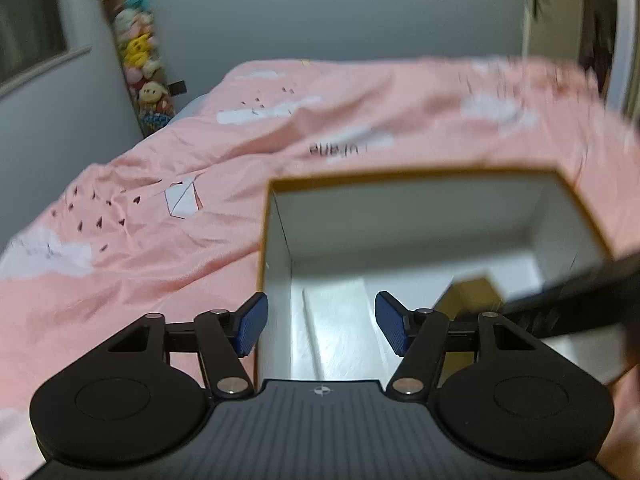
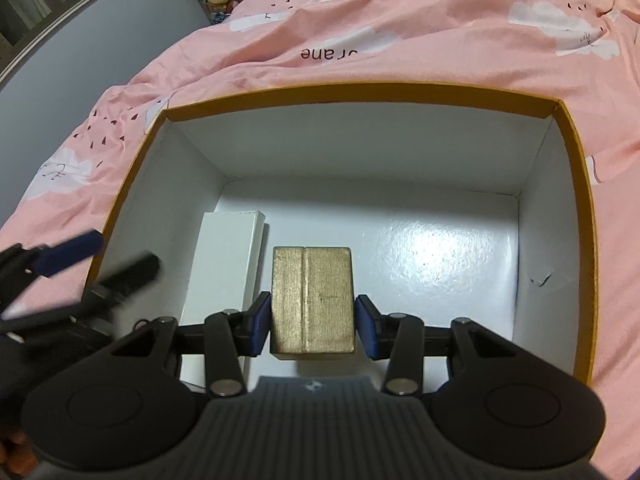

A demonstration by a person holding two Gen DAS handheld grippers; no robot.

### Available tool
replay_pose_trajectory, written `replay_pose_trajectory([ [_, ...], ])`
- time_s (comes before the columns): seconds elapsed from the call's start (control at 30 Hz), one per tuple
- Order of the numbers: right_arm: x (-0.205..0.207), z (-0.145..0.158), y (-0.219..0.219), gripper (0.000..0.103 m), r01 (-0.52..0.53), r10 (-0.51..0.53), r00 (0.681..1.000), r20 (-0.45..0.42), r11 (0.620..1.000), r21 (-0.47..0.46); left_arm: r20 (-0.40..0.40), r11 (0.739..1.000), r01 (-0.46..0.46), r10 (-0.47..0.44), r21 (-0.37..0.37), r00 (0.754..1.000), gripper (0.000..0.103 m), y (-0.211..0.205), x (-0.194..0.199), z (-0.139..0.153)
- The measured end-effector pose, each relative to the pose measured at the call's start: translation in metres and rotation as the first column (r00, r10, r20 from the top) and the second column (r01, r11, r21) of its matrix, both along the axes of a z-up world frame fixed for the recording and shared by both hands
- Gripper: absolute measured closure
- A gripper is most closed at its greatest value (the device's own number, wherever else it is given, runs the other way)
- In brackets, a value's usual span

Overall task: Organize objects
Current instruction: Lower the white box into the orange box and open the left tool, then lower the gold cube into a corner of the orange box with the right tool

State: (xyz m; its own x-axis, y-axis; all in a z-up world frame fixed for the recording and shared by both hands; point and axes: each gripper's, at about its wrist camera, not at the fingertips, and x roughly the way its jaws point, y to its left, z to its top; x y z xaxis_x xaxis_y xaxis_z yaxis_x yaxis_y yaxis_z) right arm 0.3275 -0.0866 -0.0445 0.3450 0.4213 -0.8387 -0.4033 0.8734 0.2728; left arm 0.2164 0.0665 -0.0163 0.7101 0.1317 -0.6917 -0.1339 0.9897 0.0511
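Tilting downward, right gripper (image 2: pixel 313 322) around gold block (image 2: pixel 312 304)

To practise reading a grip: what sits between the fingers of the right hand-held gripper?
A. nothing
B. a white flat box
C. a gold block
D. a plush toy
C: the right hand-held gripper has its blue pads against both sides of the gold block.
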Motion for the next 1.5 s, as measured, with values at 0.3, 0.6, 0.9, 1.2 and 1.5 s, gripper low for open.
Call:
replay_pose_trajectory([
  [0.3, -0.009, -0.014, 0.036, 0.056, -0.031, 0.03, 0.999, -0.028, 0.999, -0.03, 0.101, 0.989, -0.11, 0.12, -0.095, 0.988, 0.031, 0.033, -0.006, 0.015],
  [0.6, -0.015, -0.02, 0.055, 0.057, -0.067, 0.065, 0.995, -0.081, 0.997, -0.025, 0.068, 0.983, -0.132, 0.142, -0.13, 0.988, 0.031, 0.052, -0.003, 0.006],
  [0.9, -0.018, -0.001, 0.066, 0.057, -0.245, 0.257, 0.963, 0.077, 0.96, -0.138, -0.032, 0.948, -0.149, 0.146, -0.28, 0.989, 0.038, 0.085, 0.01, -0.002],
  [1.2, -0.018, 0.006, 0.1, 0.057, -0.422, 0.61, 0.697, 0.376, 0.774, -0.472, -0.092, 0.925, -0.163, 0.139, -0.344, 0.986, 0.044, 0.096, 0.028, -0.013],
  [1.5, -0.004, -0.01, 0.116, 0.057, -0.517, 0.77, 0.508, 0.387, 0.631, -0.578, -0.115, 0.919, -0.164, 0.13, -0.359, 0.985, 0.06, 0.095, 0.045, -0.022],
])
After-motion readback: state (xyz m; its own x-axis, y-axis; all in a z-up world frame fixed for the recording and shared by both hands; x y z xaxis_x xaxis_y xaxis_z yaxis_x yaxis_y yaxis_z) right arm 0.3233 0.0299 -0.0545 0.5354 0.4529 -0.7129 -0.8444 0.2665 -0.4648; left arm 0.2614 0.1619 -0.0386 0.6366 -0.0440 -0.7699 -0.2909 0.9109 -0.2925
